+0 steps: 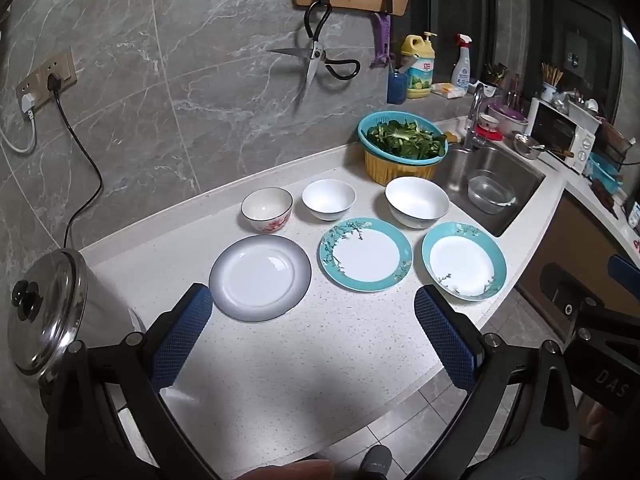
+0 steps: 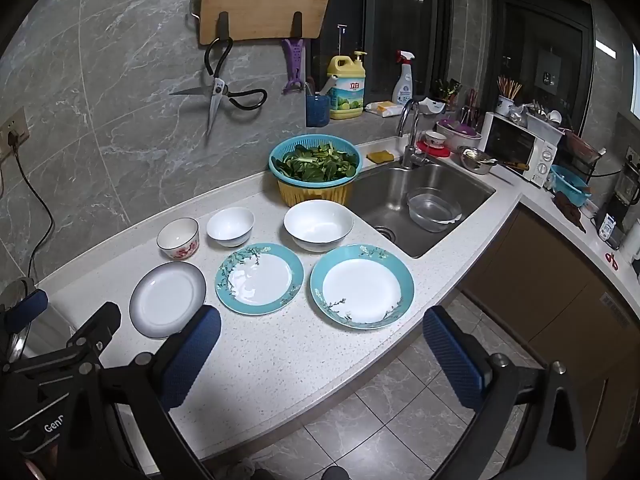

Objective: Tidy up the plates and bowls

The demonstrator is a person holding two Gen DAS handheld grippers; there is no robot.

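Nothing is stacked yet: three plates and three bowls sit apart beside the sink [image 2: 424,200]. Both the left gripper [image 1: 314,312] and the right gripper [image 2: 322,334] hang wide open, empty. Next, I judge, comes a rim grip on the grey-rimmed plate [image 1: 260,278].

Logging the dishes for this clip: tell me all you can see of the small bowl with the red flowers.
The small bowl with red flowers looks ceramic: white inside, thin dark rim, red floral print low on its outer wall. It stands upright and empty on the speckled counter, leftmost of three bowls, behind the grey-rimmed plate. Nothing touches it but the counter.
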